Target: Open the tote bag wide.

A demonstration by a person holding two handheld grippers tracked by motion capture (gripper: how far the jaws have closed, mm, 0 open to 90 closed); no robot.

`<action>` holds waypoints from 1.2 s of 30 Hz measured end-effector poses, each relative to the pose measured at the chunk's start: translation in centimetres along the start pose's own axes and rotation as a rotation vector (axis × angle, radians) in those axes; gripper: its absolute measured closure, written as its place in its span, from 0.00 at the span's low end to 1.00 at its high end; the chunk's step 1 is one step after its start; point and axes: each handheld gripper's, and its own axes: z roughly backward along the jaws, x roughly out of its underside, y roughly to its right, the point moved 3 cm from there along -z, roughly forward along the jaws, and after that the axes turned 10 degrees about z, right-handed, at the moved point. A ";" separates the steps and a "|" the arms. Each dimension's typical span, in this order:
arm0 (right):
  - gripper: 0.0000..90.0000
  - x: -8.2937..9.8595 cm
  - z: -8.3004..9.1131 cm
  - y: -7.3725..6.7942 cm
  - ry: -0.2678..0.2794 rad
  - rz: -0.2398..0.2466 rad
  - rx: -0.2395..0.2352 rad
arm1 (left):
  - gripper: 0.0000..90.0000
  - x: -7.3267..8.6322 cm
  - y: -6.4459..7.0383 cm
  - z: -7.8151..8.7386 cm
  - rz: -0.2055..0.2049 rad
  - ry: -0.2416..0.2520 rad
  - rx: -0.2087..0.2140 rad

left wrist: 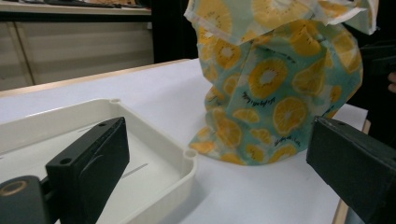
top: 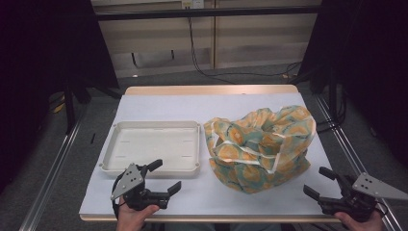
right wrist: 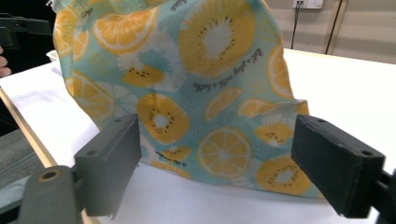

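Both tools, left (top: 162, 178) and right (top: 319, 182), gape empty beside the crumpled citrus-print cloth bag (top: 260, 147).

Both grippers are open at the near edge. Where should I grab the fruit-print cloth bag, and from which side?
Probably take the fruit-print cloth bag by its white-edged rim, coming down from above. The mouth gapes upward and the rim stands as a thin loose fold, whereas the body is bulgy and soft. The right gripper is nearest its right side; the left gripper sits by the tray.
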 end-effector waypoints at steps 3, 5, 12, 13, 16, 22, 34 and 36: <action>0.23 -0.1 -0.1 -0.2 0.000 -0.005 -0.011 | 0.07 0.0 0.1 -0.4 0.001 -0.004 0.008; 0.28 0.0 -0.2 -0.1 -0.016 -0.016 -0.020 | 0.11 0.1 0.1 -0.5 -0.001 -0.006 0.003; 0.43 -0.5 -0.3 -0.2 -0.015 -0.051 -0.055 | 0.26 0.2 0.4 -0.9 -0.018 -0.003 -0.007; 0.45 -0.8 -0.2 -0.3 -0.010 -0.065 -0.062 | 0.27 0.1 0.4 -0.9 -0.035 -0.016 -0.003; 0.49 -1.2 -0.1 -0.5 -0.001 -0.074 -0.086 | 0.30 -0.1 0.6 -0.9 -0.046 -0.029 -0.014; 0.52 -2.3 -0.3 -0.6 0.006 -0.061 -0.145 | 0.39 -1.4 1.2 -1.0 -0.057 -0.033 0.029; 0.65 -7.9 0.0 -0.4 0.028 -0.014 -0.239 | 0.57 -5.9 1.8 -4.6 -0.044 -0.029 0.137; 0.64 -8.6 0.2 -0.3 0.039 -0.010 -0.243 | 0.57 -6.6 1.8 -4.8 -0.037 -0.020 0.148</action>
